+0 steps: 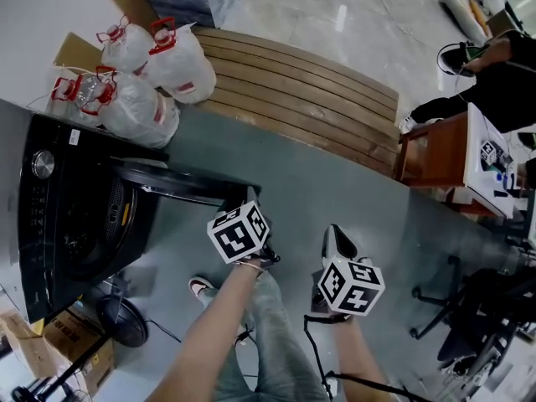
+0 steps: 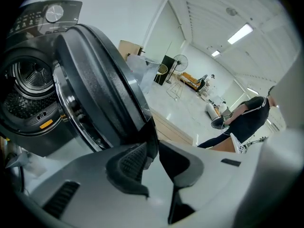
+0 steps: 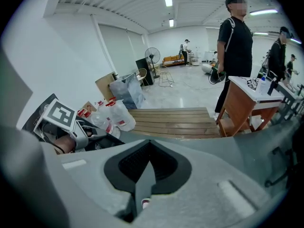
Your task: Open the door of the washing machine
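At the far left of the head view stands a black front-loading washing machine, its round control knob near the top corner. In the left gripper view the steel drum lies exposed behind the opening. The door stands swung out from the front toward the middle of the floor. Behind the machine, tied white bags with red handles lie piled against a slatted wooden bench, and a floor fan stands in front of it.

The left gripper reaches the door's free edge. Its own view shows the dark rim of the door running down between the two pads, with the left gripper pinching that rim from both sides.

Just to its right, the right gripper hangs over bare grey floor, touching nothing. In its view the right gripper has its pads pressed together, with nothing between them.

At the far right, a person in dark clothes sits by a wooden desk.
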